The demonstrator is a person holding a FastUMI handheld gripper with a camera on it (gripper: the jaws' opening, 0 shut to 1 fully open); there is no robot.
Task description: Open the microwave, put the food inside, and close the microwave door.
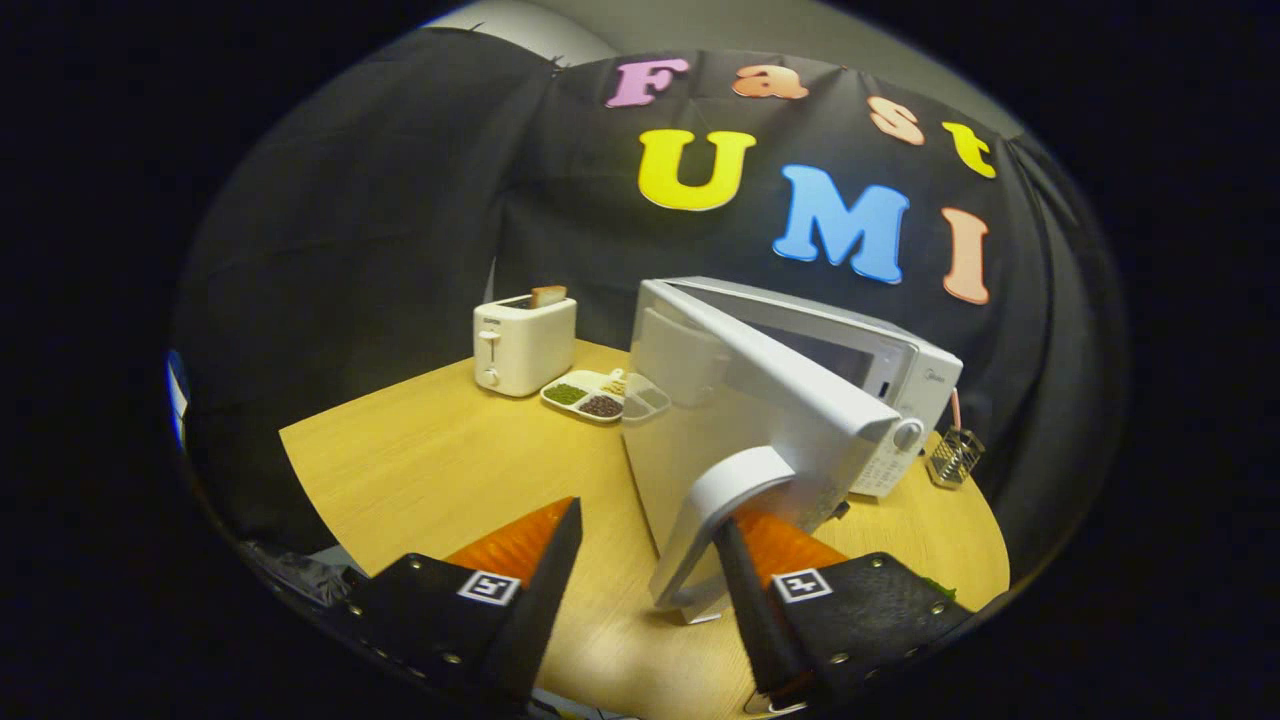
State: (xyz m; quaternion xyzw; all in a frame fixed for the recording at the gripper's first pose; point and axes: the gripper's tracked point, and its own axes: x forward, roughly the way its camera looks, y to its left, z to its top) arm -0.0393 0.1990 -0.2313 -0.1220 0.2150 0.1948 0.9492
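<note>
The white microwave (885,365) stands on the wooden table (430,460) with its door (770,400) swung out towards me. The door's curved white handle (715,505) sits between my fingers, right against the inner side of the right finger (745,590). My gripper (650,520) is open, and the left finger (550,560) stays well apart from the handle. A white divided dish (605,395) of beans and grains lies on the table beyond the door's edge, beside the toaster. The door hides the oven's inside.
A white toaster (523,345) with a slice of toast (548,295) sticking up stands at the back left. A small wire basket (955,455) sits to the right of the microwave. Something green (940,587) peeks out behind my right finger.
</note>
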